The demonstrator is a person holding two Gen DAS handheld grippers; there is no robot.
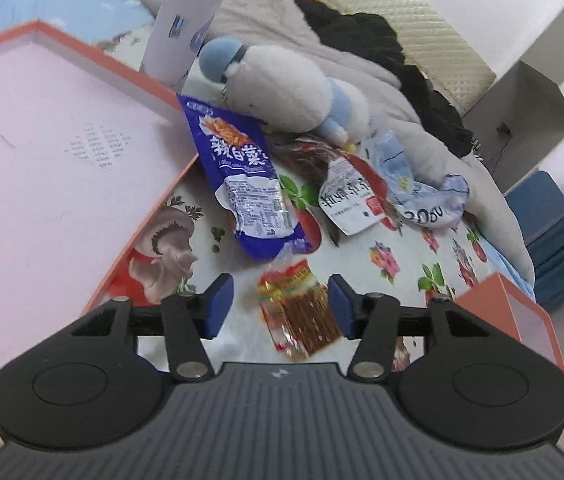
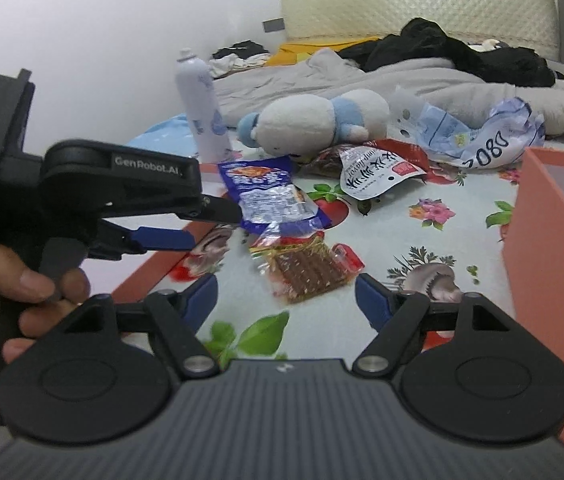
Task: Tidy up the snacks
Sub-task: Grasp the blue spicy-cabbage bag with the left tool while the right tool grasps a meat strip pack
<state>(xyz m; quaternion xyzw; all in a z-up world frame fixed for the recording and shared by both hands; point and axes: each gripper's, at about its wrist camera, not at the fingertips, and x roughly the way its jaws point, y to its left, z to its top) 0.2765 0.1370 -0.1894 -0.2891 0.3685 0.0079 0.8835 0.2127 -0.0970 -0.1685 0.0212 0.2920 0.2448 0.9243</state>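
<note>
A clear packet of brown sticks (image 1: 301, 312) lies on the floral cloth (image 1: 361, 256), and in the left wrist view it sits between the blue pads of my left gripper (image 1: 280, 304). The pads stand apart and do not press on it. The right wrist view shows the same packet (image 2: 305, 272) just ahead of my open right gripper (image 2: 287, 302). My left gripper (image 2: 202, 226) hovers at its left, held by a hand (image 2: 30, 280). Beyond lie a blue snack packet (image 1: 242, 184) (image 2: 270, 196), a red-and-white packet (image 1: 349, 196) (image 2: 377, 176) and a crumpled light-blue bag (image 1: 421, 196) (image 2: 477, 140).
An orange box lid with a pink inside (image 1: 42, 160) lies at the left, and a second orange box (image 1: 521, 320) (image 2: 553, 260) stands at the right. A white-and-blue plush toy (image 1: 282, 88) (image 2: 313, 124) and a spray can (image 2: 202, 112) stand behind the snacks. Bedding and dark clothes fill the back.
</note>
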